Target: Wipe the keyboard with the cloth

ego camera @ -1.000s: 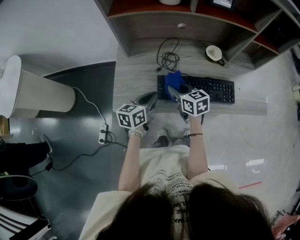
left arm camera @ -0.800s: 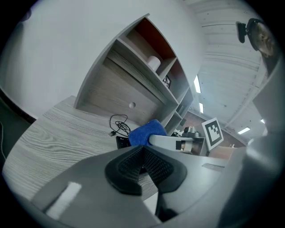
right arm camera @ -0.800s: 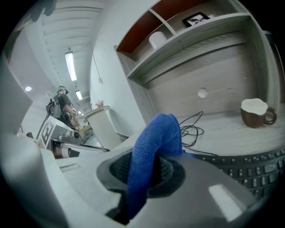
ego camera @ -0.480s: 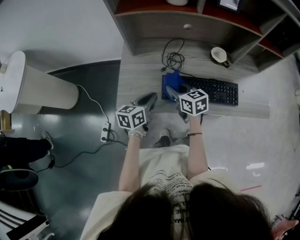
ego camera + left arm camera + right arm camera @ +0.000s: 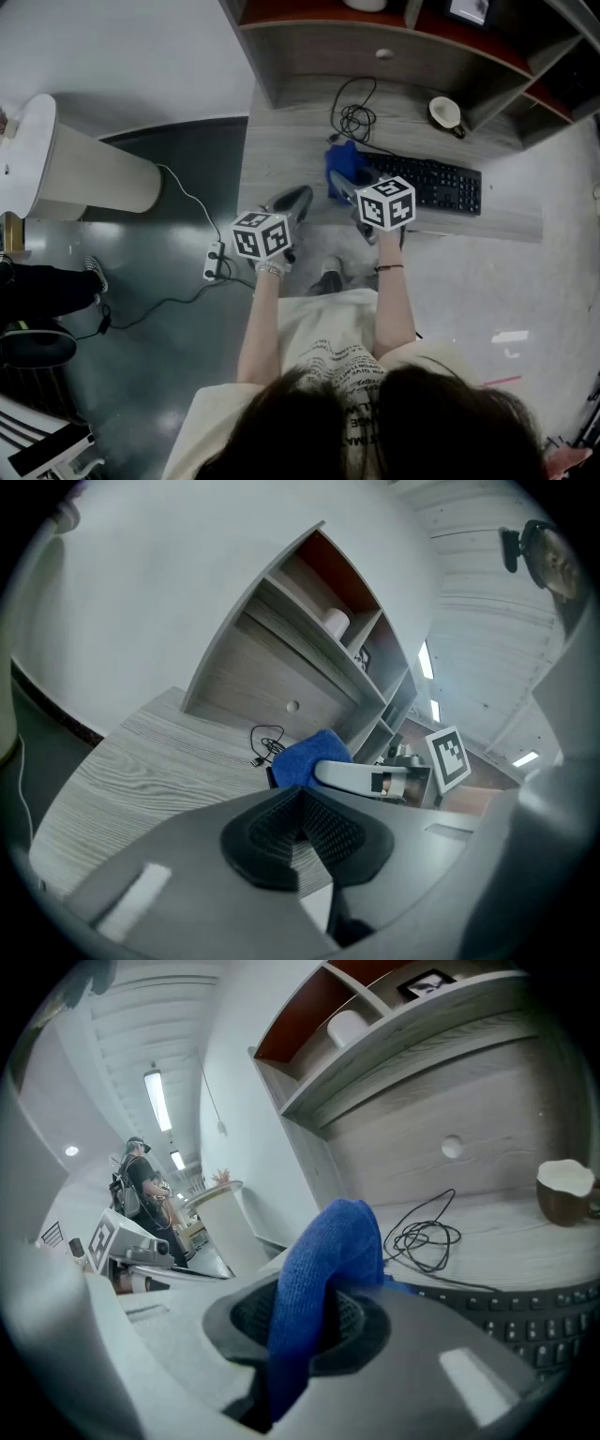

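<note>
Pinching the soft blue cloth [image 5: 328, 1251] in its fingers, the right gripper [image 5: 309, 1327] holds it at the left end of the flat black keyboard [image 5: 422, 180]. It looks light and floppy, so a bunched fold is the best place to hold. The left gripper [image 5: 302, 834] has its fingers pressed together, empty.

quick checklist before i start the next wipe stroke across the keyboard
1. Cloth gripped: ok. The right gripper has its jaws closed on the bunched blue cloth.
2. Cloth at the keyboard: ok, it sits at the left end.
3. Cloth pressing on the keys: cannot tell.
4. Left gripper out of the path: ok. It is shut, empty and over the desk to the left of the keyboard.
5. Coiled cable off the keys: ok, it lies behind the keyboard.
6. Cup clear: ok, it stands behind the keyboard, apart from it.
</note>
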Tool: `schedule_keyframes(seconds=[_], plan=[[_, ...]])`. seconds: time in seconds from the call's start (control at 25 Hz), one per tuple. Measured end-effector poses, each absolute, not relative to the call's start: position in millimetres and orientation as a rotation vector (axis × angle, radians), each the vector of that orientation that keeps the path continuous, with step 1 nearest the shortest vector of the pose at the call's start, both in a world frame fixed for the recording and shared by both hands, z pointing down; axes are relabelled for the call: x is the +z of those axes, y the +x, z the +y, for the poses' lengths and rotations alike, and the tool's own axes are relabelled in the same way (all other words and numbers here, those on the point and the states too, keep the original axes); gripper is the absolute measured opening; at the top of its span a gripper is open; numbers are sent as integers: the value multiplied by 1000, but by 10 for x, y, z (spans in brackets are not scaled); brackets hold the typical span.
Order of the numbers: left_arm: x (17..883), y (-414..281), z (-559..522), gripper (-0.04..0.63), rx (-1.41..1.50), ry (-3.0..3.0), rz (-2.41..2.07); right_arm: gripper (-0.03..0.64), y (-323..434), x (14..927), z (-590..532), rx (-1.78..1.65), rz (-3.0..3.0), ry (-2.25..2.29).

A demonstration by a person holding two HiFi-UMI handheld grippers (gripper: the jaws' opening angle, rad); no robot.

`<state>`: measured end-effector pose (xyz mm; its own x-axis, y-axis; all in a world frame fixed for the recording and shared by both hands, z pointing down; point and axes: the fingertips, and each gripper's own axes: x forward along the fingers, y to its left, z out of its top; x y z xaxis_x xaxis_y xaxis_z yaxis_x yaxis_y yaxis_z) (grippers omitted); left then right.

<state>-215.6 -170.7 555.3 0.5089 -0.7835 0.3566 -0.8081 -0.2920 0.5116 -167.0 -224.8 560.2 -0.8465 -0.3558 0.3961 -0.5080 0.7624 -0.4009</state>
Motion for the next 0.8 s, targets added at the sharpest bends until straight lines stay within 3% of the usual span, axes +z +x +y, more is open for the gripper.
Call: schedule_keyframes(seconds=[0.8], plan=[[5377, -2375, -1619, 5, -18, 2136, -1380, 58, -1892, 5307, -2179, 719, -2769, 590]])
